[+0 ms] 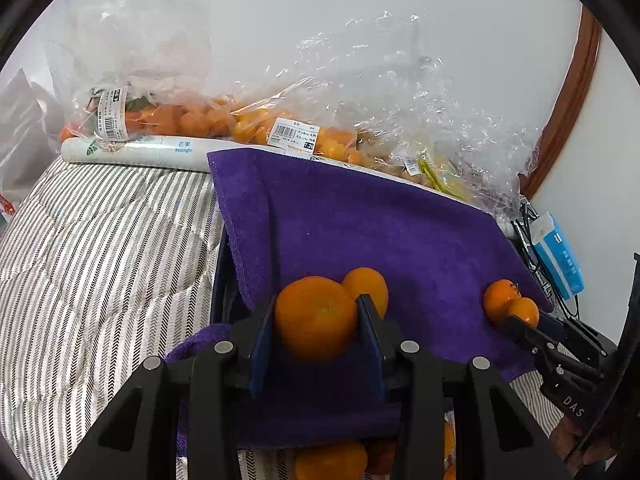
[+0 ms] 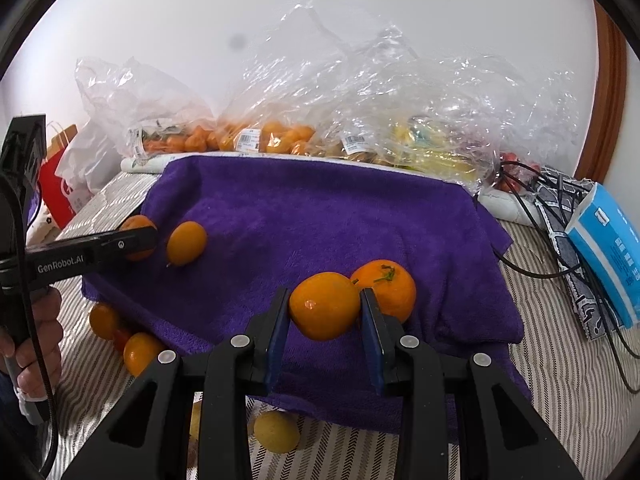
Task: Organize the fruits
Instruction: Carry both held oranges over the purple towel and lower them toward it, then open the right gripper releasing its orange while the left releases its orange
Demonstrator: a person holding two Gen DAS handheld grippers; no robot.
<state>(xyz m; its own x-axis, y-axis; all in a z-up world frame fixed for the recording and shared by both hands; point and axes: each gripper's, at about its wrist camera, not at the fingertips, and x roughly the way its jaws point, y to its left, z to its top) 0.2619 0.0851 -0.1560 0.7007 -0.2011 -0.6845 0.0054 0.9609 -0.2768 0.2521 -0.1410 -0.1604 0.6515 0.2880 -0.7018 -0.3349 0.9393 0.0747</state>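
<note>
My left gripper (image 1: 316,312) is shut on an orange (image 1: 315,318) just above the purple towel (image 1: 360,220); a second orange (image 1: 370,286) lies right behind it. My right gripper (image 2: 325,306) is shut on a smaller orange (image 2: 325,306) over the same towel (image 2: 320,208), beside a stemmed orange (image 2: 390,286). The right gripper also shows in the left wrist view (image 1: 524,322) at the right. The left gripper shows in the right wrist view (image 2: 136,240) at the left, next to an orange (image 2: 186,242).
Clear plastic bags of oranges (image 2: 264,138) and yellow fruit (image 2: 432,152) line the wall behind the towel. Loose oranges (image 2: 142,354) and a yellow lemon (image 2: 276,431) lie on the striped bedding (image 1: 100,260). A blue tissue pack (image 2: 608,240) and cables (image 2: 532,264) sit at the right.
</note>
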